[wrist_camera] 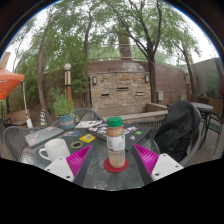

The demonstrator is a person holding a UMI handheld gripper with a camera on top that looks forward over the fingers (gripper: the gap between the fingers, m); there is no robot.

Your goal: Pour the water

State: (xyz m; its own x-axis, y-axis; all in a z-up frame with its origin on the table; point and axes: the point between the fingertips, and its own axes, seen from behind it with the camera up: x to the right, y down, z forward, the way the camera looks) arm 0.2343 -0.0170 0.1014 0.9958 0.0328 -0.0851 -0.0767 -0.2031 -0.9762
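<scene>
Gripper view: white mug (54,150) on the table (95,172) at far left, beside the left finger. Then gripper (117,160) spread open, pink pads (78,158) well apart, with an upright bottle (116,142) with green cap on a red coaster (117,166) between them, clear gaps either side. Beyond, at right, a dark chair (180,128) beside the table, before a stone wall (120,88).
</scene>
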